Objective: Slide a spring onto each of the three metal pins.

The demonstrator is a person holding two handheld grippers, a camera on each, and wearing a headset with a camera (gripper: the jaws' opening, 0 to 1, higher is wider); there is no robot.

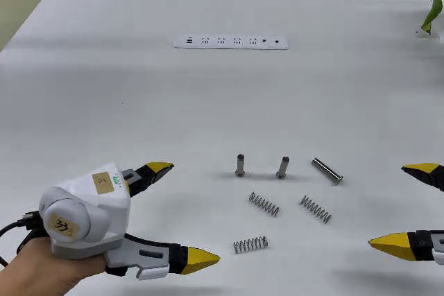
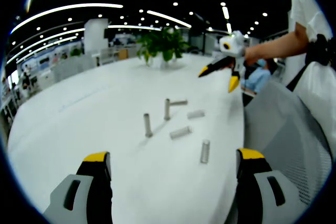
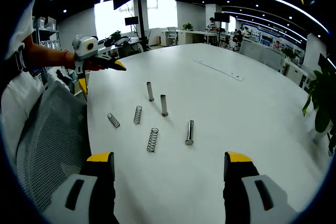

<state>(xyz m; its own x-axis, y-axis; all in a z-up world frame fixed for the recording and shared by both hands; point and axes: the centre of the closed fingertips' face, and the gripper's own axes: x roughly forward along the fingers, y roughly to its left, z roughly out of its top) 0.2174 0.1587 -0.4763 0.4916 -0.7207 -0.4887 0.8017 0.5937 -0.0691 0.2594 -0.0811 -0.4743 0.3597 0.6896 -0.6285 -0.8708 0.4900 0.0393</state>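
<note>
Head view: the left gripper (image 1: 182,213), near left, and the right gripper (image 1: 408,206), near right, both have jaws spread wide and empty. Between them on the table (image 1: 104,102), two pins (image 1: 240,165) stand upright. A third pin (image 1: 327,170) lies flat to their right, with three springs (image 1: 263,204) loose just nearer. A power strip (image 1: 230,42) lies far back.
Left gripper view: a plant (image 2: 165,40) stands beyond the pins.
Right gripper view: a mesh chair (image 3: 47,129) sits at the table's near edge.

Long ceiling strip lights (image 2: 157,15) lit the smooth white counter (image 1: 139,136) brightly and evenly; faint shadows lay on it beside upright grey metal pins (image 1: 240,165). Gripper views bowed at edges.
</note>
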